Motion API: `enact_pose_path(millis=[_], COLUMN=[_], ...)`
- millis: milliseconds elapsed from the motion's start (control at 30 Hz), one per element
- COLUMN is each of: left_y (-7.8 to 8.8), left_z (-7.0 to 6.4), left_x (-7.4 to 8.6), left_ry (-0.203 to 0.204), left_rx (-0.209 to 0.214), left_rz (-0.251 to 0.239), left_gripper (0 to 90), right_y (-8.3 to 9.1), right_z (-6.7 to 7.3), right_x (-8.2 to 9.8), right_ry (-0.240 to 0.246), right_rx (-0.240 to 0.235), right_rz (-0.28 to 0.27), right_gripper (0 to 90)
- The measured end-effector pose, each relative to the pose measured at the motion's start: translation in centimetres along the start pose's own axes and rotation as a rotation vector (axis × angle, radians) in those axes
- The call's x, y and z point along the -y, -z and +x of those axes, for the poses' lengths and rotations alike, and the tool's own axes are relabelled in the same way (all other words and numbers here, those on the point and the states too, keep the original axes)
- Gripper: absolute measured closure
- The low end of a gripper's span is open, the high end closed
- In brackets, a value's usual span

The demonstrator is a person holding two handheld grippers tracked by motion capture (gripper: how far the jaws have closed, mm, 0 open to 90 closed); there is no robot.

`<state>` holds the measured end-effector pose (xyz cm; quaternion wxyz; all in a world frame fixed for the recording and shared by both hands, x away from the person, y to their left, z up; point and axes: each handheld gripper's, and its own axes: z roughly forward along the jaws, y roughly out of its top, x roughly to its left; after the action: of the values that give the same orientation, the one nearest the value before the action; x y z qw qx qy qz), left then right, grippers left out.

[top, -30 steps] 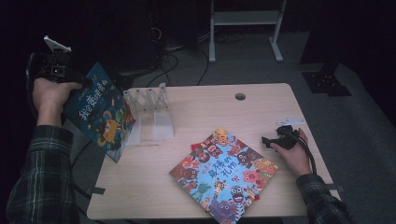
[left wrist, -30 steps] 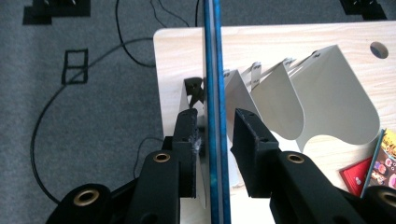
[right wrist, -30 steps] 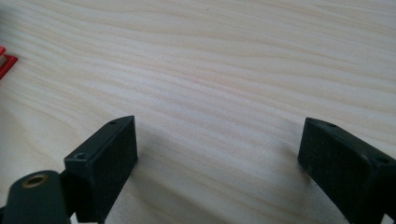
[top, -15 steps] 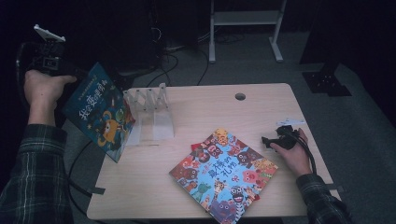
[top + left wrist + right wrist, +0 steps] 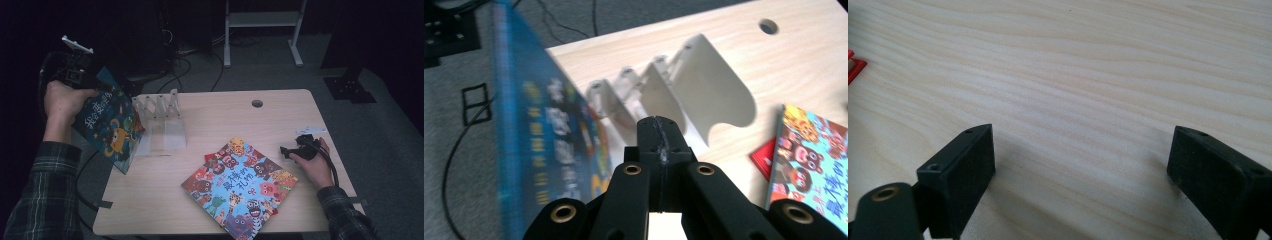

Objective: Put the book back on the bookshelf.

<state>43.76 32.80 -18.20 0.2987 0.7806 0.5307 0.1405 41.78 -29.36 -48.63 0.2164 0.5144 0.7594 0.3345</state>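
Note:
A blue picture book stands tilted at the table's left edge, beside a clear slotted book rack. My left gripper is at the book's upper left edge. Its jaws have just been closing and now stand shut, with nothing seen between them; the blurred book lies to their left. What keeps the book up I cannot tell. A colourful monster book lies flat at the front middle. At the right, my right gripper rests open on bare wood.
The wooden table has a cable hole near its far edge. Cables run over the grey floor behind it. A white frame stand and a black stand base sit farther back.
My left hand swung up and left, then came back right to the blue book's upper edge. The book, the rack and my right hand kept still.

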Motion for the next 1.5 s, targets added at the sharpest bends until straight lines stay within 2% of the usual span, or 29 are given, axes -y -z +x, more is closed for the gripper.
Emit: enact_pose_path(millis=[133,367,500,667,933,1167,1433,1500], left_y=[-0.8,-2.2,-3.2,-4.4,-6.1,-7.9,-10.2,-10.8], left_z=[-1.4,-3.4,-4.4,-5.7,-7.9,-9.0,-10.7,-11.1], left_x=[0.4,1.2,1.9,3.1,5.0,6.6,9.6,10.5], left_ry=[-0.046,-0.093,-0.136,-0.160,-0.213,-0.228,-0.254,-0.259], left_rx=[0.029,0.060,0.076,0.111,0.136,0.152,0.170,0.172], left_rz=[0.016,0.027,0.056,0.062,0.089,0.109,0.125,0.123], left_gripper=[89.8,89.7,89.6,89.6,89.5,89.3,85.6,83.3], right_y=[0.0,0.0,0.0,0.0,0.0,0.0,0.2,0.3], right_z=[0.0,0.0,0.0,0.0,0.0,0.0,0.2,0.3], right_x=[0.0,0.0,0.0,0.0,0.0,0.0,0.1,0.2], right_ry=[0.000,0.000,0.000,0.000,0.000,0.004,0.014,0.019], right_rx=[0.000,0.000,0.000,0.000,0.000,-0.003,-0.011,-0.015], right_rz=[0.000,0.000,0.000,0.000,0.000,0.000,-0.005,-0.009], right_gripper=[11.0,11.0,11.0,11.0,11.0,11.7,13.6,17.0])
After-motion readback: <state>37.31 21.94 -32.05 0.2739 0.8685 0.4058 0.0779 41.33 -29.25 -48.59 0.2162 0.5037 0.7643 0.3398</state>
